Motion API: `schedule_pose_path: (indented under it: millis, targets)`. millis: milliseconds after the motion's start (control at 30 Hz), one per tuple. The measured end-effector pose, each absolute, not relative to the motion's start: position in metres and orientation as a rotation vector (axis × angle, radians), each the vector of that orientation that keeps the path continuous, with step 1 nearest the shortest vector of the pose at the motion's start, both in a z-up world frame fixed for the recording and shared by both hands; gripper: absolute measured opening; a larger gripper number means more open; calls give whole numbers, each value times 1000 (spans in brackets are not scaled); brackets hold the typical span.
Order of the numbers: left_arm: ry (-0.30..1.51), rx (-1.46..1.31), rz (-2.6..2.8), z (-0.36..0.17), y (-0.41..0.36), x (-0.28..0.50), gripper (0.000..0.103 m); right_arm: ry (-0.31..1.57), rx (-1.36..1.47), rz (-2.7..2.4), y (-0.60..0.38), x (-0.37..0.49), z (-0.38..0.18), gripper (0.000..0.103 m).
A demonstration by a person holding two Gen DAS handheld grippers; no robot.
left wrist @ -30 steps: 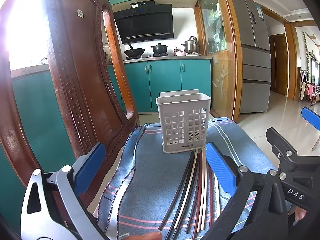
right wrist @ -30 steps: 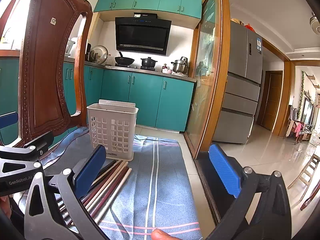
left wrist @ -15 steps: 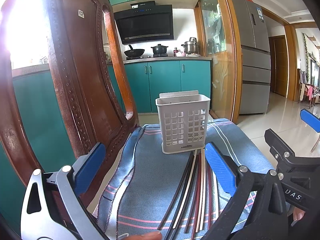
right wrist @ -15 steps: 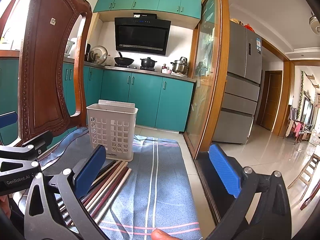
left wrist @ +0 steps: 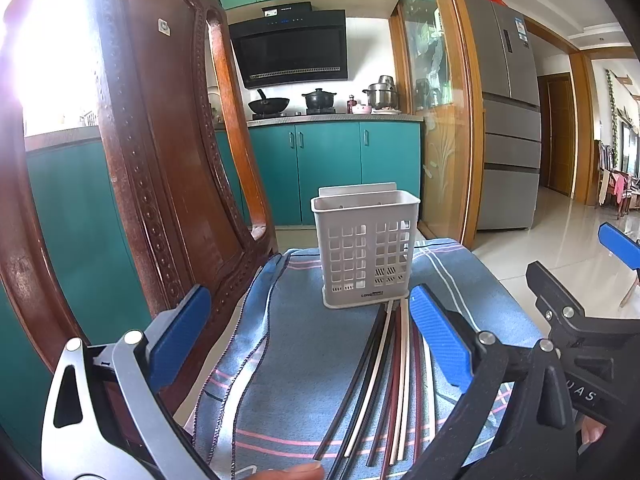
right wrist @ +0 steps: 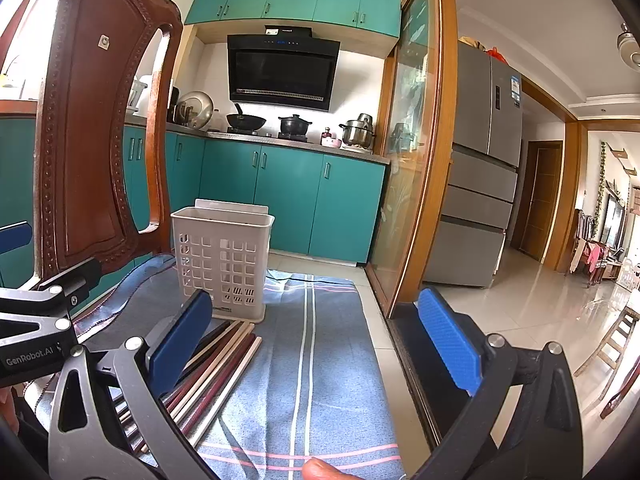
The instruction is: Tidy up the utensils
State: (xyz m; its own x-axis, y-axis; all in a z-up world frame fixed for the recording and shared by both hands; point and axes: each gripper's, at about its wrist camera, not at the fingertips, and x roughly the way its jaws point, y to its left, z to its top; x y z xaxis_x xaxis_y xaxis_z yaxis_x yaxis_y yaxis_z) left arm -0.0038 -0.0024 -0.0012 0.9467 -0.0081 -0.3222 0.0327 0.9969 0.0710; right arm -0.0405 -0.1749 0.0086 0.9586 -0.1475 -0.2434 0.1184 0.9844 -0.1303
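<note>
Left wrist view shows that the task has hardly been begun, as far as can be judged: the blue striped cloth is spread over a raised surface that may be a table, and the white slotted utensil basket is stood upright at its far end with nothing seen rising above its rim. The chopsticks, dark, maroon and cream, are laid loose on the cloth just near of the basket, their far tips close to its base; all of them are left to be lifted and stood inside. Room is bounded on the left by the carved chair back, close beside the cloth, and on the right by the cloth's edge, beyond which the tiled floor lies lower. The left claw is held spread and empty above the near cloth, and the right claw is likewise spread, with nothing pinched.
</note>
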Motion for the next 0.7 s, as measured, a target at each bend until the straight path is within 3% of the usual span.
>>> schedule_pose_path:
  millis: [700]
  targets:
    - [331, 73, -13, -1, 0, -2, 99, 247, -114, -145, -178, -42, 8, 101]
